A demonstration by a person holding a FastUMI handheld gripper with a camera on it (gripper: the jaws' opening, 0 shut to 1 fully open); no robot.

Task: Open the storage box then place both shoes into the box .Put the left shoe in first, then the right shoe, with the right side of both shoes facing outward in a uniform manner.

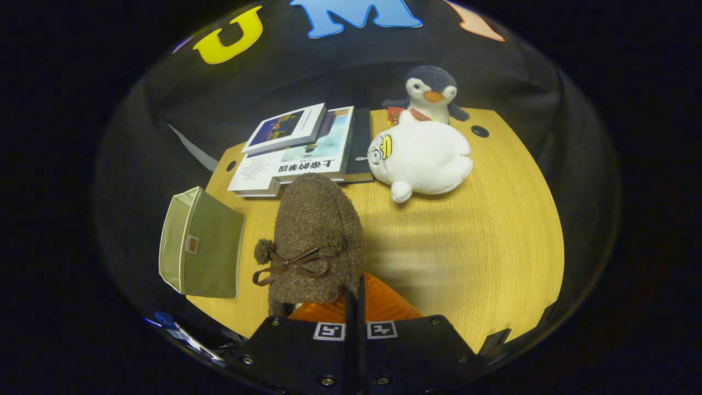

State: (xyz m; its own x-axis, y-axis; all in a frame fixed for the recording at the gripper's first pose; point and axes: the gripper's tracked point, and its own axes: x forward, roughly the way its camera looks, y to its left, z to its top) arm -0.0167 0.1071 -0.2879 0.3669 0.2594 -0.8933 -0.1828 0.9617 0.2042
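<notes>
A brown fuzzy shoe (pixel 318 230) with a bow and a pompom on its top sits just ahead of my fingers, toe pointing away toward the books. My gripper (pixel 355 293) is shut on the shoe's rear rim, the two fingers pressed close together with only a thin edge between them. The shoe seems to hang above the wooden table (pixel 471 241). To the left of the shoe an olive-green fabric storage box (pixel 203 249) stands at the table's left edge, a small tag on the face toward me. I cannot tell whether the box is open.
Beyond the shoe lies a stack of books (pixel 304 145). To their right a white plush toy (pixel 422 159) lies on the table, with a plush penguin (pixel 431 93) behind it at the far edge. Bare tabletop stretches to the right of the shoe.
</notes>
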